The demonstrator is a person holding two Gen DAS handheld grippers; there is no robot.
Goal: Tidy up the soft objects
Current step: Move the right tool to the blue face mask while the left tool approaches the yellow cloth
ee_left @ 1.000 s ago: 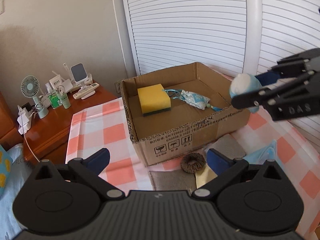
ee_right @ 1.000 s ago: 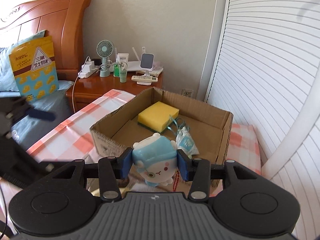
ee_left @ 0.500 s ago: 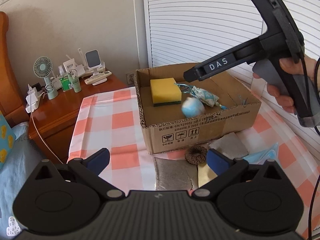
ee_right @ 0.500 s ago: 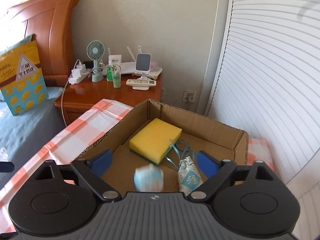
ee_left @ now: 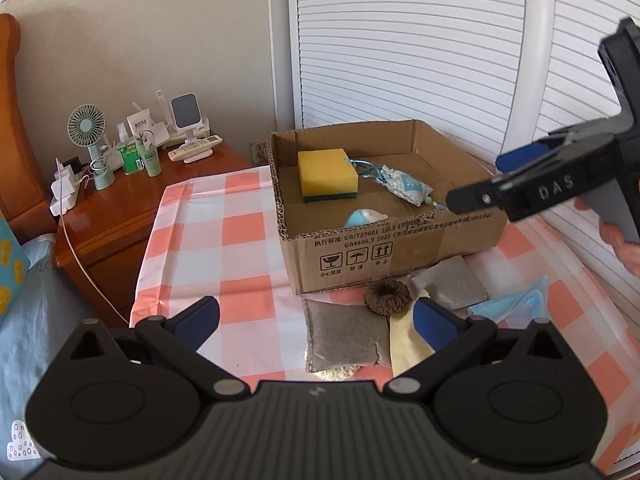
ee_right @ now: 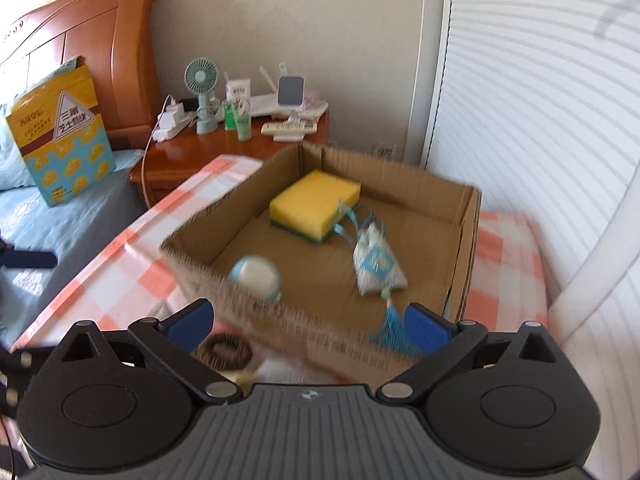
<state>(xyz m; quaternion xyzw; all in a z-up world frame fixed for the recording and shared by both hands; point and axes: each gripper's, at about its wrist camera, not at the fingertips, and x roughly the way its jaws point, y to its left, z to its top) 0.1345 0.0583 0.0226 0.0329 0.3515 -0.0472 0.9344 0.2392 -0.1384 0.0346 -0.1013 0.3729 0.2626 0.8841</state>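
Inside the cardboard box (ee_right: 466,216), against its near wall, lies the blue plush toy (ee_right: 255,276), free of both tools. The right gripper (ee_right: 307,322) hangs over that near wall with its blue fingers (ee_right: 188,320) wide apart and nothing between them; the toy sits beyond them, nearer the left finger. The left gripper (ee_left: 316,320) is likewise spread and empty, low over the checked cloth (ee_left: 208,240) on the near side of the box.

From the left wrist only the toy's top (ee_left: 362,217) clears the box wall, and the right gripper (ee_left: 520,196) is seen side-on, its fingertips cut off behind the frame. The right wrist view is smeared, so the toy's face cannot be made out; it seems to lie face down.

Farther in are the yellow sponge (ee_right: 314,206) and the tasselled sachet (ee_right: 376,264). Only the left wrist shows plainly the grey pouches (ee_left: 344,336), brown scrunchie (ee_left: 387,295) and blue face mask (ee_left: 516,304) on the cloth outside the box.
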